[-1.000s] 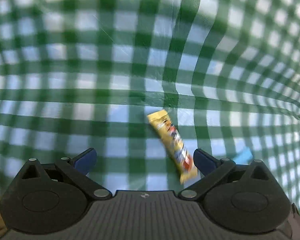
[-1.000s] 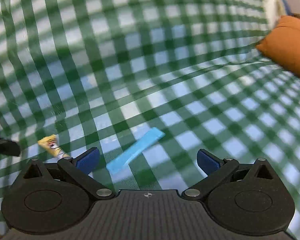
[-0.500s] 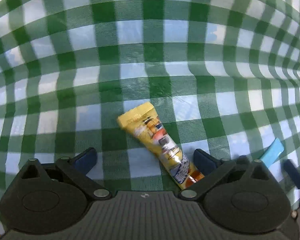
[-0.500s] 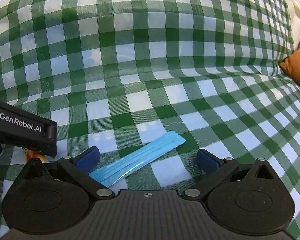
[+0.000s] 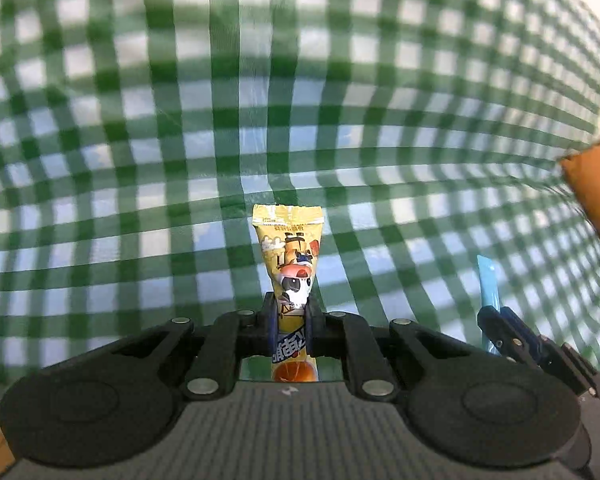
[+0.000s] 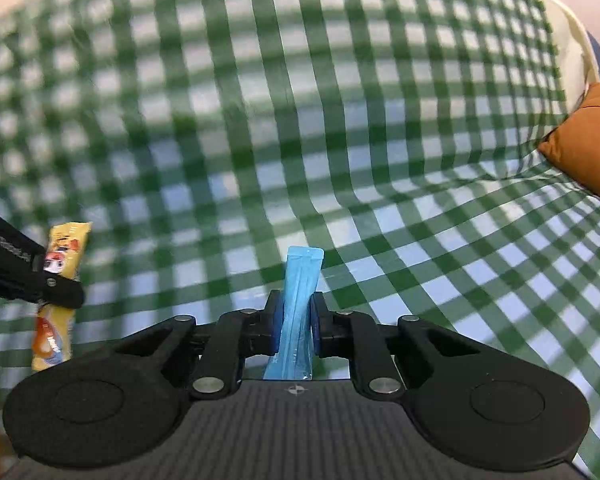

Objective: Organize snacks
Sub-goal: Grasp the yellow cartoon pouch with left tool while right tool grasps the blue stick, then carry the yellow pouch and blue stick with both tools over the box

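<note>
My left gripper (image 5: 292,312) is shut on a yellow snack packet (image 5: 290,252) with a cartoon print, held upright above the green checked cloth. The same packet shows at the left of the right wrist view (image 6: 62,264), clamped in the left gripper (image 6: 50,286). My right gripper (image 6: 296,312) is shut on a thin blue snack stick (image 6: 300,280), also lifted off the cloth. That blue stick shows at the right of the left wrist view (image 5: 487,284), with the right gripper (image 5: 500,326) below it.
A green and white checked tablecloth (image 6: 340,120) covers the whole surface. An orange cushion (image 6: 588,148) lies at the right edge; it also shows in the left wrist view (image 5: 596,200). A white cloth edge (image 6: 572,36) shows at the upper right.
Both grippers have closed: the left on the yellow packet, the right on the blue stick. Both snacks lay flat on the cloth before and are now lifted and pointing forward.
</note>
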Action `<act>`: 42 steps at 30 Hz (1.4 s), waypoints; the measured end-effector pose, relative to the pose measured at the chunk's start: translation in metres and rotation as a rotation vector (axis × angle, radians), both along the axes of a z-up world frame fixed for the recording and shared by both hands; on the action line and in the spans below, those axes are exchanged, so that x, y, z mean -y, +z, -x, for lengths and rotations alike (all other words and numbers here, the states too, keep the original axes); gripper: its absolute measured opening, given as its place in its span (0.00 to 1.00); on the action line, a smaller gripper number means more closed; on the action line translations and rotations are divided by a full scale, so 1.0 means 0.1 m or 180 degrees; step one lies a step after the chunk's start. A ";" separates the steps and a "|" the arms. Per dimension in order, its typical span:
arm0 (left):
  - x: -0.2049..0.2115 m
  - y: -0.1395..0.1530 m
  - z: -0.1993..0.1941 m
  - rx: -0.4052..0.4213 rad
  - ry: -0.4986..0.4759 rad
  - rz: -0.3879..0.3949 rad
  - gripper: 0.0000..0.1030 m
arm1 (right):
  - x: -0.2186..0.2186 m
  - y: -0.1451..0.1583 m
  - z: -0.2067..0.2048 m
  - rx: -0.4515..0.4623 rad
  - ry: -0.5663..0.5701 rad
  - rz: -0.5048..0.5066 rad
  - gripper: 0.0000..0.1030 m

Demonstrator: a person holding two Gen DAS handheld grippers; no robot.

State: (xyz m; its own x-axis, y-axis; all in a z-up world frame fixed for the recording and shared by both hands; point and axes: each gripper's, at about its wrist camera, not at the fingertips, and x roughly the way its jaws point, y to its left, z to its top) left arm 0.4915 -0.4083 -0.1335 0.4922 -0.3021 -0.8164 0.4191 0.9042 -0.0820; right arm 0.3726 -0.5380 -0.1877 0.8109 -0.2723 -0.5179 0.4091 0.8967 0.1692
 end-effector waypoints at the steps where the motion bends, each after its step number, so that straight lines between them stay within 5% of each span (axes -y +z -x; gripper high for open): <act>1: -0.09 0.11 0.16 0.0026 -0.0034 -0.0011 0.13 | -0.08 0.11 0.17 0.0042 0.0030 -0.0015 0.15; 12: -1.20 1.24 1.99 0.0302 -0.0105 0.0076 0.13 | -1.26 1.09 1.85 0.0259 0.0408 -0.0208 0.16; 16: -1.77 1.44 2.63 0.0430 -0.0005 0.0003 0.13 | -1.79 1.30 2.39 0.0254 0.0677 -0.0270 0.16; 29: -3.59 1.39 3.99 0.0336 0.0643 -0.0269 0.13 | -2.95 1.54 3.51 0.0129 0.1707 -0.0050 0.16; 42: -4.00 1.32 4.44 0.0395 0.0818 -0.0139 0.13 | -3.35 1.69 3.87 0.0144 0.1986 0.0251 0.16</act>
State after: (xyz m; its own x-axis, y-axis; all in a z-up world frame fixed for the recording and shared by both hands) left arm 0.0476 -0.0078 -0.0013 0.6450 -0.1205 -0.7546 0.1801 0.9836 -0.0031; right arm -0.0141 -0.2026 -0.0185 0.8501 0.2232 -0.4770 -0.2011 0.9747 0.0977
